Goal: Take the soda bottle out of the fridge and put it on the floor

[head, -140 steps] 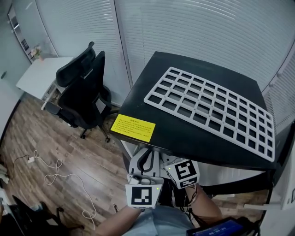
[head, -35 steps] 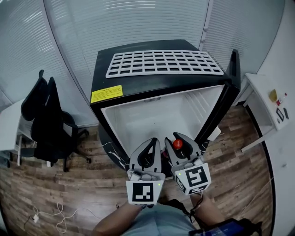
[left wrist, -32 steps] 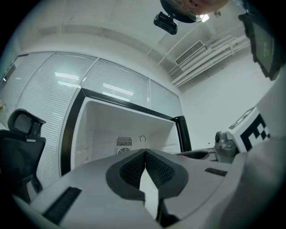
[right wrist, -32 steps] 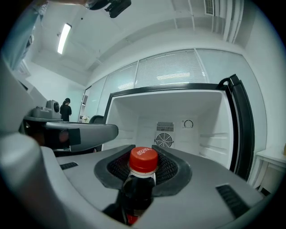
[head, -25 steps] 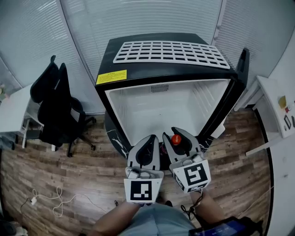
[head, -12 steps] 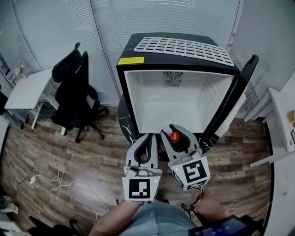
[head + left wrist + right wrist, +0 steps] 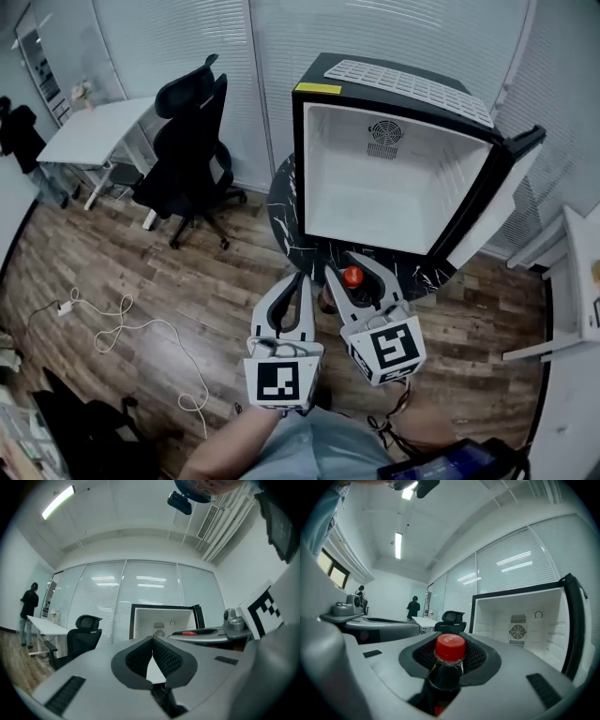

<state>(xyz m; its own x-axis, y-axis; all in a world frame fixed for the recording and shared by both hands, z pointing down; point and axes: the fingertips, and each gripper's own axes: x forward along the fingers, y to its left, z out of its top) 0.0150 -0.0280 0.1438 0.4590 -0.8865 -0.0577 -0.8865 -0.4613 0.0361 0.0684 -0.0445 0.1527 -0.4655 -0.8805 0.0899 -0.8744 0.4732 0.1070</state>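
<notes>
Two pale grey, curved-jawed tools here: the left gripper and right gripper each wear a white cube with a black square marker. Black ribbed pads line the jaws. He's in a light blue shirt, with black cables trailing at the right wrist.

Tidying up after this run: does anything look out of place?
Yes. A white rack lies on top of the fridge instead of inside, and the door stands wide open.
</notes>
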